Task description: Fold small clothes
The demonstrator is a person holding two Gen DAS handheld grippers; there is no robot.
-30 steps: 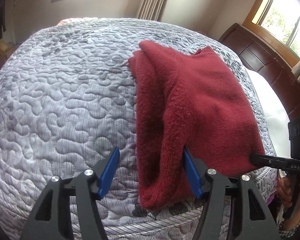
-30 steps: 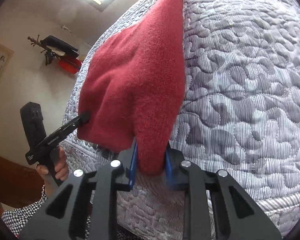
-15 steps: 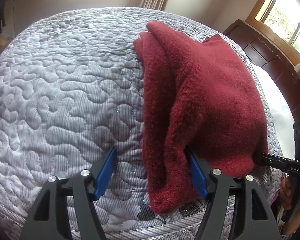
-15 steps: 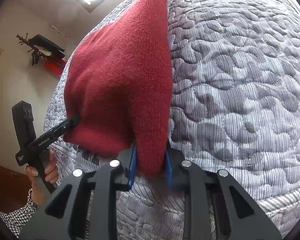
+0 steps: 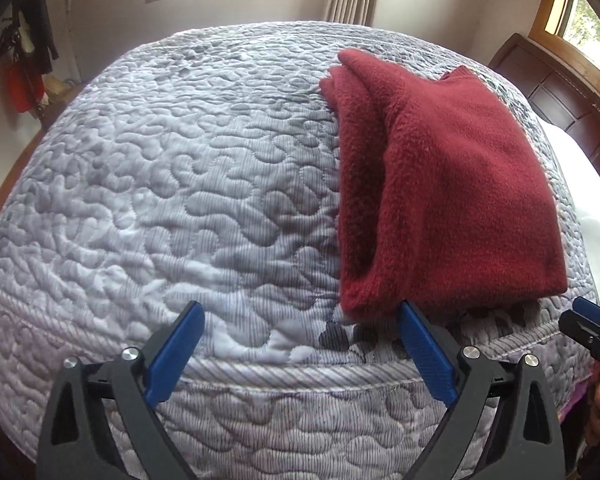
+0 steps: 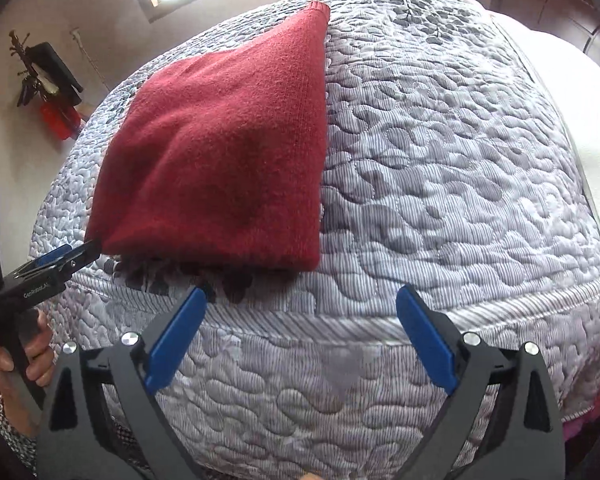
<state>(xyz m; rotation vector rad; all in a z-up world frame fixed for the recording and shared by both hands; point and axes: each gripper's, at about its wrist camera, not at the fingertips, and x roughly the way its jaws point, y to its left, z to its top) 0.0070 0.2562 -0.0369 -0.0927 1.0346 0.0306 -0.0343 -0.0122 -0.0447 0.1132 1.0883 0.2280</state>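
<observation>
Risk: red garment (image 5: 452,184) lies folded near bed (image 5: 180,200) front edge; loose layered side may slump or unfold if nudged. Left tool (image 5: 300,344) spread wide, empty, right pad beside garment's near corner. Right tool (image 6: 300,332) spread, empty (clear of cloth). White pillow (image 6: 580,128) beyond; nothing obstructs.

The folded garment (image 6: 224,152) lies on the quilt (image 6: 440,168) near the bed's front edge.

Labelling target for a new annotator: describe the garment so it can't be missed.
Start at the grey quilted bedspread covering the bed. Near its front edge lies a folded dark red fleece garment. It is the only clothing on the quilt and the only red thing on it.
</observation>
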